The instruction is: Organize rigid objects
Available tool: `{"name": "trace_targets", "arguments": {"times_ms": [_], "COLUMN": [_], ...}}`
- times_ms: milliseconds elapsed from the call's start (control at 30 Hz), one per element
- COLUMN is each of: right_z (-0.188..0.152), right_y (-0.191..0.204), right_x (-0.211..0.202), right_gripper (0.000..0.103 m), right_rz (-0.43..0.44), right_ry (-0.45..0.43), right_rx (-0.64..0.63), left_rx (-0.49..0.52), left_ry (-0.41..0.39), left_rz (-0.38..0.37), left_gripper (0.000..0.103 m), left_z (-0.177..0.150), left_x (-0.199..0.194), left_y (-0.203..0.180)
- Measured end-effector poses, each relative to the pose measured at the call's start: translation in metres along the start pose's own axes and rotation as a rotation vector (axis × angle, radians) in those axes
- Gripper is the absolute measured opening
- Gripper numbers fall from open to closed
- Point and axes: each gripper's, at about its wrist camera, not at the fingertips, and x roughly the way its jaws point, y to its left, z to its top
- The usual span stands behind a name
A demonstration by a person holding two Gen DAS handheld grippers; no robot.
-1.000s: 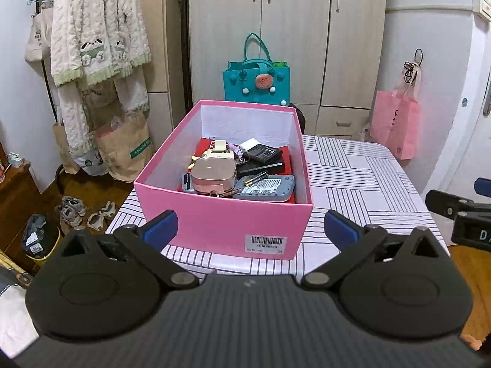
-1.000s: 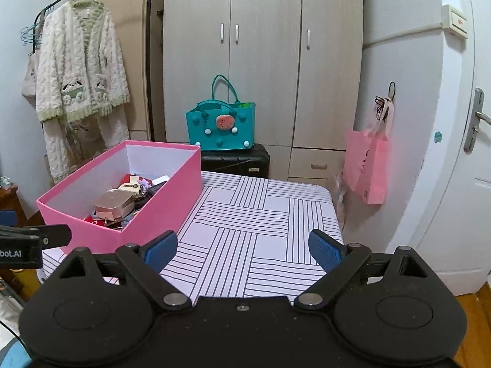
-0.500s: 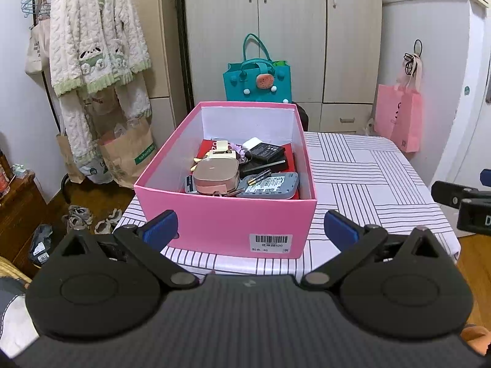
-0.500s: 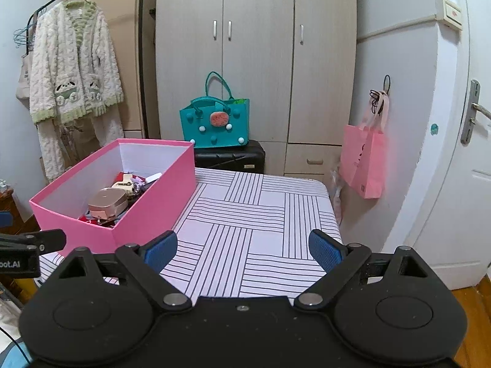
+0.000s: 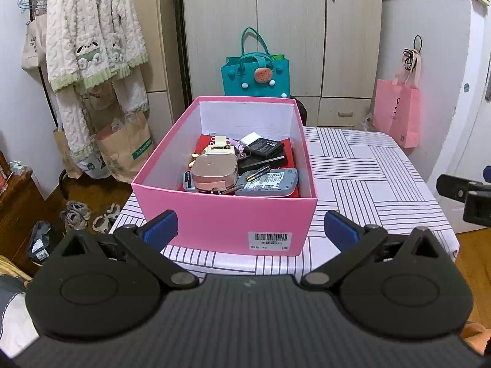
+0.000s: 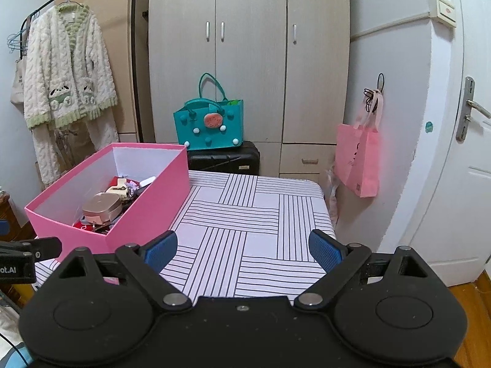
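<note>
Now both grippers, left [image 5: 250, 230] and right [image 6: 242, 250], sit farther back from the box [image 5: 227, 224], fingers open and empty.

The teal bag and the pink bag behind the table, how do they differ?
The teal bag stands on a black case; the pink bag hangs against the wall. The teal bag bears pompoms and a watermelon patch; the pink bag looks nearly plain. Both have handles.
</note>
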Motion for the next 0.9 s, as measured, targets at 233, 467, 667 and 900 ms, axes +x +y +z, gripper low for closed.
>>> {"name": "trace_targets", "arguments": {"times_ms": [233, 467, 667, 900], "right_z": [-0.0041, -0.007, -0.0074, -0.0078], "right_y": [0.0038, 0.0049, 0.0069, 0.0062], "right_x": [0.005, 0.001, -0.0046, -0.0035], "right_gripper": [0.095, 0.095, 0.095, 0.096], "right_rz": [0.005, -0.002, 0.002, -0.001], "right_ry": [0.017, 0.015, -0.001, -0.001], "right_rx": [0.022, 0.027, 0.019, 0.016], "left_rx": [0.018, 0.02, 0.027, 0.024], "left_ry": [0.001, -0.006, -0.011, -0.006], "left_rz": [0.028, 0.031, 0.026, 0.031], "left_gripper": [0.103, 0.103, 0.103, 0.103], "left_z": [-0.003, -0.0034, -0.0044, -0.0052], "left_x": [0.0018, -0.0013, -0.0044, -0.0028], "left_y": [-0.0021, -0.0012, -0.0029, -0.0032]}}
